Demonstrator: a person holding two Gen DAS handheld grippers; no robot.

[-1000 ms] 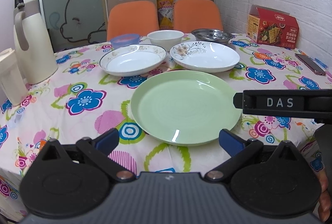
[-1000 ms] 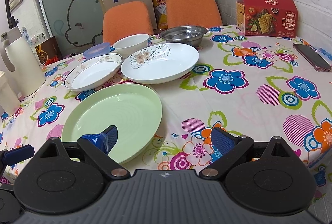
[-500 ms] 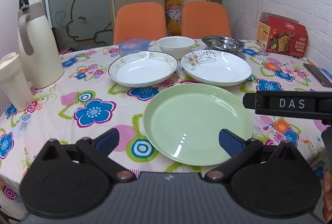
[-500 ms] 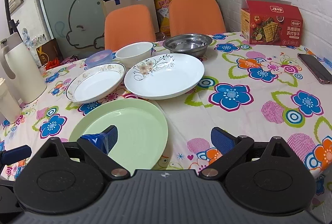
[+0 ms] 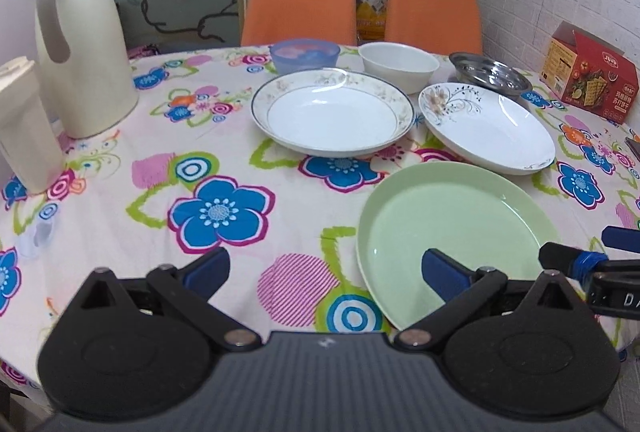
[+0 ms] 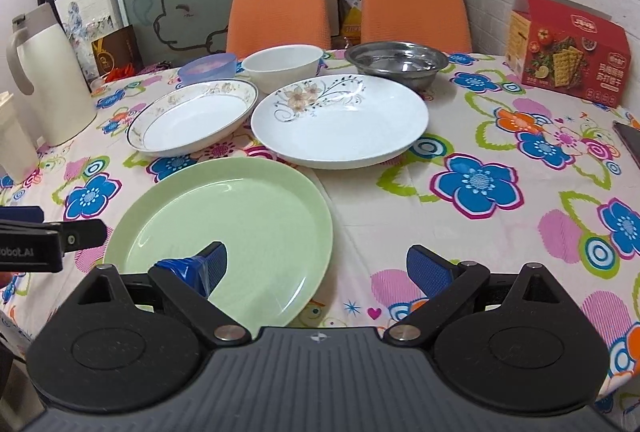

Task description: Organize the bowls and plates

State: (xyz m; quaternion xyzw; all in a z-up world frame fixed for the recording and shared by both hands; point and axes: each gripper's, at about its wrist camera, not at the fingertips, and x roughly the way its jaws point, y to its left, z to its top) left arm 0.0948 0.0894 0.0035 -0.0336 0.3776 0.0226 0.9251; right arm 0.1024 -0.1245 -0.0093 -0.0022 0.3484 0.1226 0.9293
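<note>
Left gripper [image 5: 324,268] swung left — green plate [image 5: 456,228] off-centre, untouched

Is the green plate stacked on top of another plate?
No, the green plate lies alone on the flowered tablecloth, in front of the two white plates and apart from them.

Evenly lit from overhead, soft faint shadows; small glare streaks on the green plate [image 5: 456,228]; strong fisheye bending at edges, slight blur in the background.
</note>
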